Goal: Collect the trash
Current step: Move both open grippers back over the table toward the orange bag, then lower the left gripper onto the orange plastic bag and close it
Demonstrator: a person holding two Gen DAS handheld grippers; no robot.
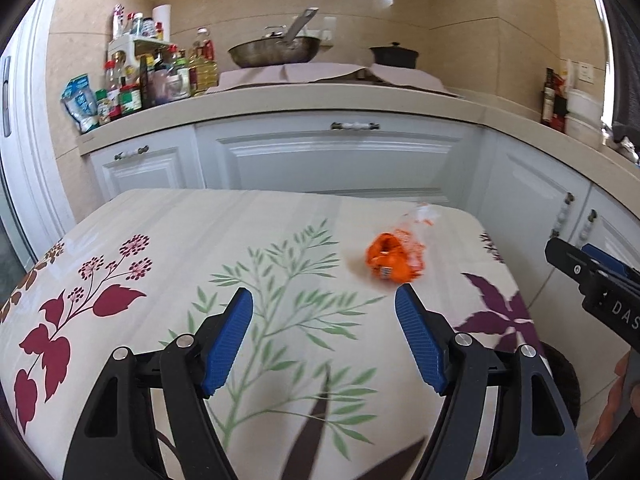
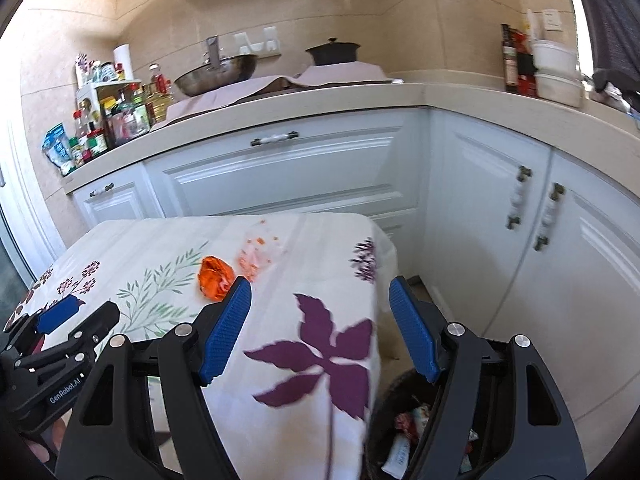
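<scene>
A white L-shaped kitchen counter [image 1: 332,98] ran along the far wall, with a wok [image 1: 275,53] and a black pot [image 1: 394,56] on the covered stove. Nearer stood a table [image 1: 180,240] under a floral cloth. A dark bin [image 2: 394,420] holding wrappers sat on the floor at its near right corner. The crumpled orange wrapper [image 1: 390,258] lay on the table's right half — clear, orange-speckled plastic [image 2: 256,258] just beyond it. The left gripper [image 1: 324,338] and the right gripper [image 2: 320,330] both hung released, jaws spread — nothing between them.

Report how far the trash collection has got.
Done: the bin beside the table already holds wrappers. In hand: nothing; the left gripper and right gripper are open and empty. Left: the orange wrapper and the clear wrapper beyond it.
</scene>
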